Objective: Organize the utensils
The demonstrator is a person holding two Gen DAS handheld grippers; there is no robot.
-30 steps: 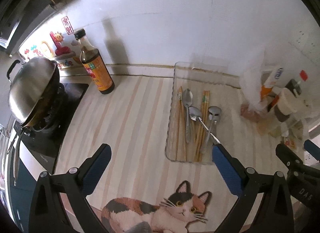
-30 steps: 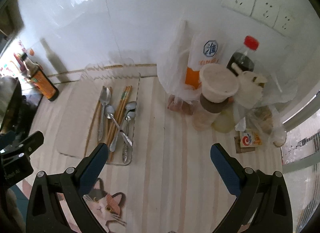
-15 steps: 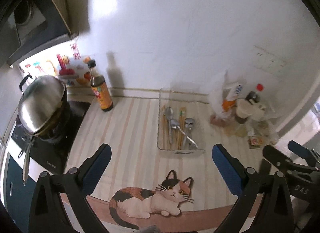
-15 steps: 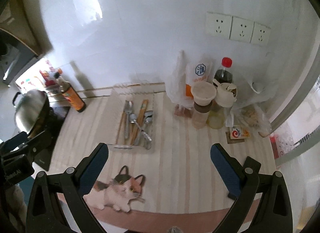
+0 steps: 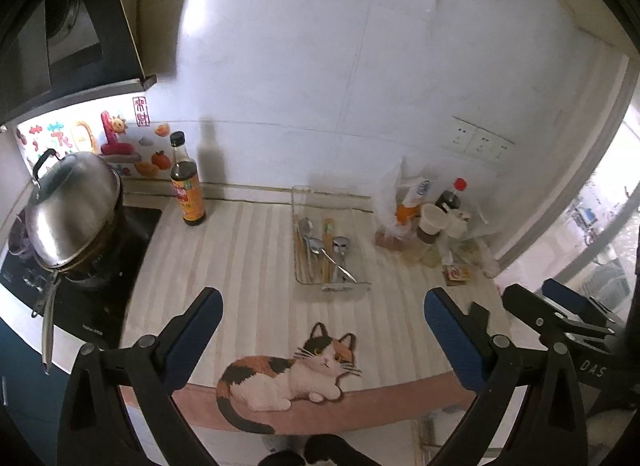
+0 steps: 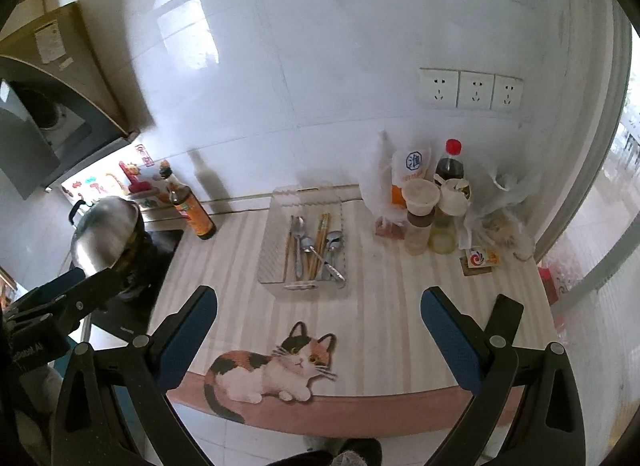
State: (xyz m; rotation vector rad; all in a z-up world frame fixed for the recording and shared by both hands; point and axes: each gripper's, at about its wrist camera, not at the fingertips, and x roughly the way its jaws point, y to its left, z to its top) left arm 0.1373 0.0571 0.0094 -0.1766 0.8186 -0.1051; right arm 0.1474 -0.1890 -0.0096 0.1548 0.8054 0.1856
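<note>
Left wrist view: the left gripper (image 5: 320,330) hangs above the desk (image 5: 240,258) with its jaws spread wide and nothing between them. The clear tray (image 5: 329,286), holding spoons (image 5: 344,245) and chopsticks (image 5: 327,250), lies ahead of it, well apart. In the right wrist view the right gripper (image 6: 319,326) is likewise wide open and empty, the tray (image 6: 304,286) ahead, slightly left.

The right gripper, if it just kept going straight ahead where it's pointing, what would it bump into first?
Probably the clear tray of spoons and chopsticks. The right gripper hangs open above the cat mat, aimed that way. Depth is hard to judge, so it might meet the mat just before the tray.
</note>
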